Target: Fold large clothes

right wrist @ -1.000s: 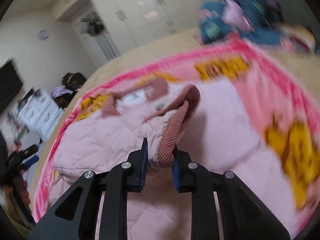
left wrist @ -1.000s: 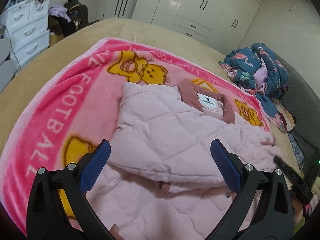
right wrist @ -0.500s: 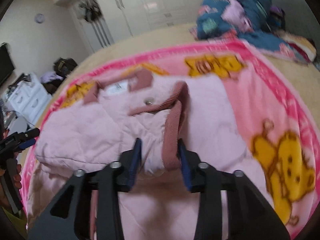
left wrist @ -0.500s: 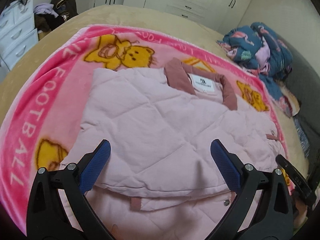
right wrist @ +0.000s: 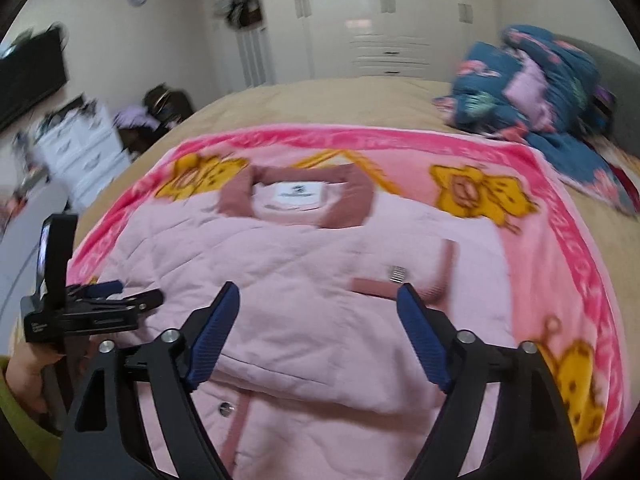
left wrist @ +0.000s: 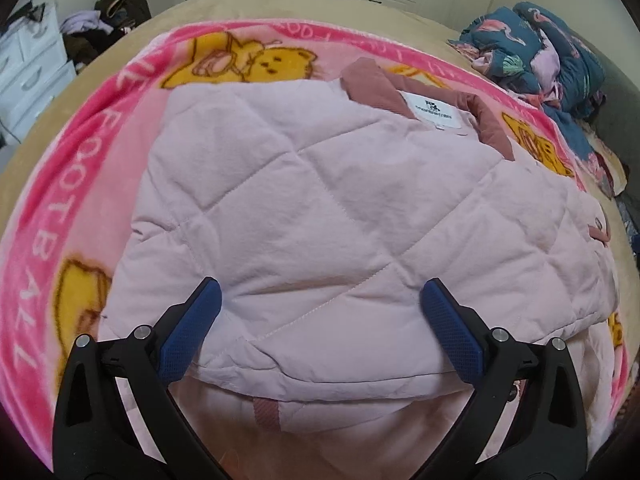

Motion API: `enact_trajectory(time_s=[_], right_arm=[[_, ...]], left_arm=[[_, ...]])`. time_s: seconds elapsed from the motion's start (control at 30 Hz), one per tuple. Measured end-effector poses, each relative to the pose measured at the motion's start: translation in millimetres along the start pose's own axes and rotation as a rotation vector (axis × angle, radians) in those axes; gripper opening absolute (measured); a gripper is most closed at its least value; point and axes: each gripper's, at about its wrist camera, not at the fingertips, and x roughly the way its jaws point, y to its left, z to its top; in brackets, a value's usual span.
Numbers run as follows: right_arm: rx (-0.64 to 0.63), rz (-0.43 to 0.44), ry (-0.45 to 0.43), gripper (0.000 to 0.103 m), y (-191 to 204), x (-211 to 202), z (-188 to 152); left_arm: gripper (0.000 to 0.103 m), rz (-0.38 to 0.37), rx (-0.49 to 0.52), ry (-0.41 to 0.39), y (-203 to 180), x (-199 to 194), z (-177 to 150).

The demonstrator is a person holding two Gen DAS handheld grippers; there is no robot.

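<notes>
Between the spread jaws of the left gripper [left wrist: 320, 312] lies the folded-over flap of the pink quilted jacket [left wrist: 340, 208], its lower folded edge running just below the blue pads, which press on nothing. Ahead of these jaws the jacket's dusty-rose collar [left wrist: 384, 88] with a white label [left wrist: 434, 111] sits at the far end, and beyond it the pink cartoon blanket [left wrist: 80, 168] shows a broad bare band to the left of the jaws and a narrower one to the right. The right gripper [right wrist: 318, 312] has just been opening; its jaws now stand wide apart with only flat jacket cloth under the gap and nothing pinched. Just past its right fingertip lies a dusty-rose cuff [right wrist: 380, 286] with a metal snap, lying loose on the jacket. To the right of those jaws the blanket is bare up to its bright pink border, then tan bed cover [right wrist: 328, 100]. Far ahead and right, a heap of dark blue bedding [right wrist: 532, 84] sits on the bed, well apart from the jacket. Left of the right jaws, a hand [right wrist: 24, 368] holds the other gripper beside the jacket's left edge.
</notes>
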Motion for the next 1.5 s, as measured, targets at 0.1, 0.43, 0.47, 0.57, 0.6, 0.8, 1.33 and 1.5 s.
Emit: enact_trajectory(time_s=[0.1, 0.43, 0.47, 0.57, 0.6, 0.8, 1.33, 1.5], right_arm=[[-0.065, 0.009, 0.041, 0.085, 18.9, 18.4, 4.7], [-0.01, 0.013, 0.216, 0.09, 10.5, 93.0, -25.9], [-0.012, 0.012, 0.207, 0.091, 10.8, 95.5, -28.9], [-0.021, -0.005, 0.203, 0.092, 12.3, 92.5, -31.7], [-0.011, -0.004, 0.205, 0.092, 11.3, 90.8, -31.4], [0.051, 0.015, 0.194, 0.093, 2.6, 65.9, -30.9], [0.135, 0.032, 0.09, 0.098, -6.3, 1.0, -35.6], [0.145, 0.037, 0.072, 0.098, -7.4, -11.3, -35.0]], left_arm=[[0.095, -0.003, 0.007, 0.001, 0.3, 2.1, -0.7], [0.095, -0.012, 0.015, -0.004, -2.1, 3.9, -1.5], [0.095, -0.011, 0.017, -0.005, -2.1, 4.0, -1.6], [0.095, -0.015, 0.017, -0.012, -1.5, 3.1, -1.6], [0.095, -0.018, 0.018, -0.016, -1.4, 1.9, -1.6], [0.095, -0.034, -0.001, -0.021, 0.0, -5.9, -1.1], [0.095, -0.094, -0.03, -0.078, -8.4, -52.3, -3.6], [0.095, -0.104, -0.021, -0.106, -13.0, -70.9, -5.0]])
